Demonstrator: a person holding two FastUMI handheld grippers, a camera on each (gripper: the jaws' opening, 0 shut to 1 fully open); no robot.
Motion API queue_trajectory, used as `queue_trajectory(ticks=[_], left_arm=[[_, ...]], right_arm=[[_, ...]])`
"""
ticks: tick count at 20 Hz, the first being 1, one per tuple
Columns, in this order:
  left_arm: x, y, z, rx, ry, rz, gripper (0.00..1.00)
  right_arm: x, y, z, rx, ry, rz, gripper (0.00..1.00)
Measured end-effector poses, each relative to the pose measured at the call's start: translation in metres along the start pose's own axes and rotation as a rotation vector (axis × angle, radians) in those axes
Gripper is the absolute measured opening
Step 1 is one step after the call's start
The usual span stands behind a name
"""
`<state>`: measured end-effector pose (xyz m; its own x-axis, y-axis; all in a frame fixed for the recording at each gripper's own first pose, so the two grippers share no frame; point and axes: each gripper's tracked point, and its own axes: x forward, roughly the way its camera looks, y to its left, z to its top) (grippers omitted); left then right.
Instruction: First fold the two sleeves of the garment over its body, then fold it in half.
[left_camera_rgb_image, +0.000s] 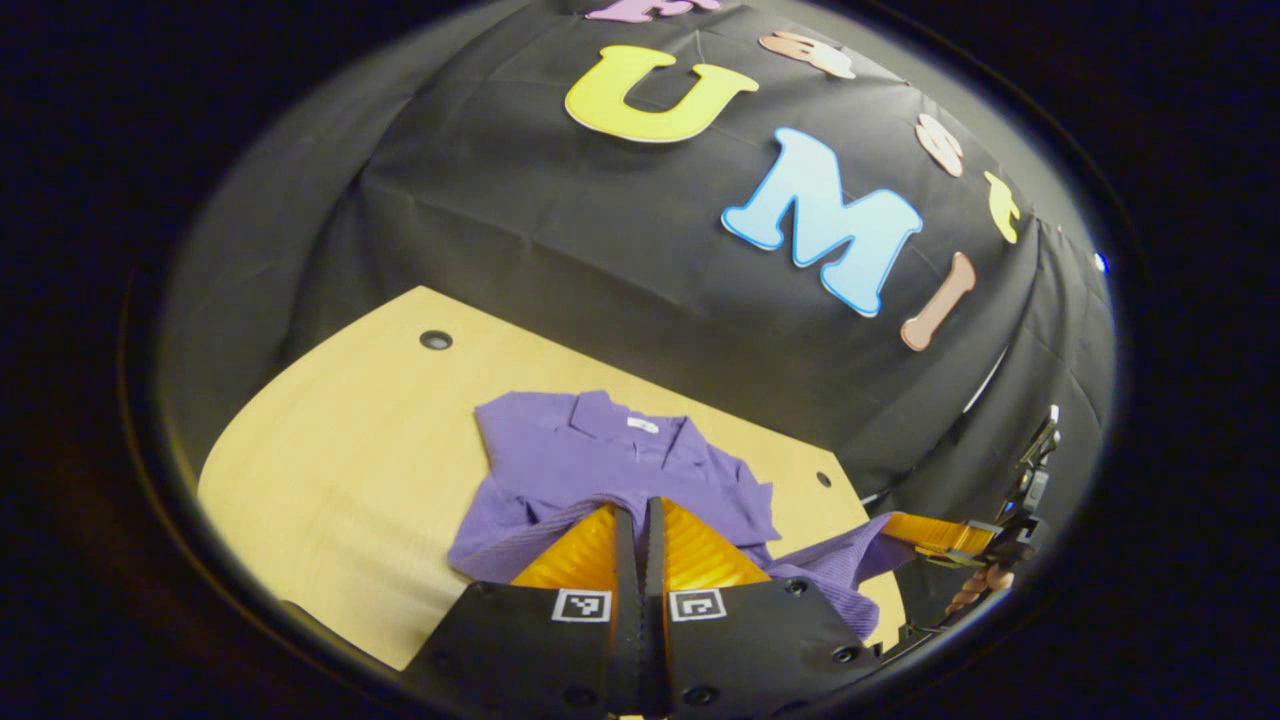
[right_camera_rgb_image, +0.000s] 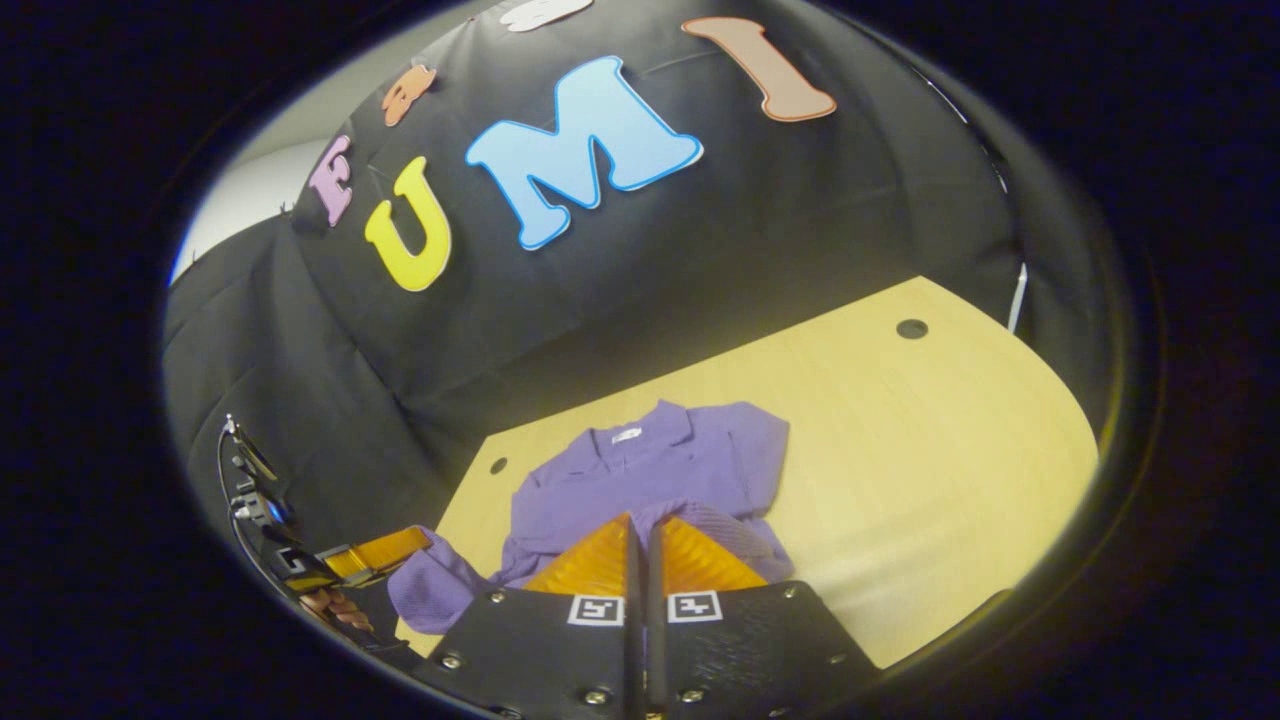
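Ribbed purple garment (left_camera_rgb_image: 610, 465), hem pinched by both tongs (left_camera_rgb_image: 640, 510), smooth wooden table (left_camera_rgb_image: 340, 470)

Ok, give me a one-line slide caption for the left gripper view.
Left gripper shut on the purple shirt's hem, right gripper lifting its far corner above the wooden table.

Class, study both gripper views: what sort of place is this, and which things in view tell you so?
Probably a staged recording booth, not a home. A black cloth wall hangs behind a bare wooden table with cable holes, and a purple shirt lies on it, its hem pinched by the left gripper and right gripper.
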<state>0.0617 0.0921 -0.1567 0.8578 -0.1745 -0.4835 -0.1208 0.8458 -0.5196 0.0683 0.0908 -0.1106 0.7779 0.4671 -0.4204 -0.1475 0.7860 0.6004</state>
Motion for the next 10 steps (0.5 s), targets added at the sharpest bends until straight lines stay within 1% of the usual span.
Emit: queue_trajectory(ticks=[1,2,3,6,10], left_arm=[[0.01,0.001,0.012,-0.012,-0.021,0.006,0.07],[0.022,0.002,0.026,-0.017,-0.046,0.013,0.07],[0.037,0.005,0.04,-0.016,-0.079,0.025,0.07],[0.071,0.013,0.061,0.012,-0.089,0.065,0.07],[0.121,0.027,0.085,0.067,-0.105,0.11,0.07]], right_arm=[[0.01,0.0,0.009,-0.002,-0.002,0.013,0.05],[0.02,0.0,0.017,-0.005,-0.003,0.023,0.01],[0.032,0.0,0.025,-0.011,-0.006,0.032,0.01],[0.066,-0.002,0.049,-0.026,-0.014,0.052,0.01],[0.114,-0.014,0.08,-0.069,-0.032,0.033,0.01]])
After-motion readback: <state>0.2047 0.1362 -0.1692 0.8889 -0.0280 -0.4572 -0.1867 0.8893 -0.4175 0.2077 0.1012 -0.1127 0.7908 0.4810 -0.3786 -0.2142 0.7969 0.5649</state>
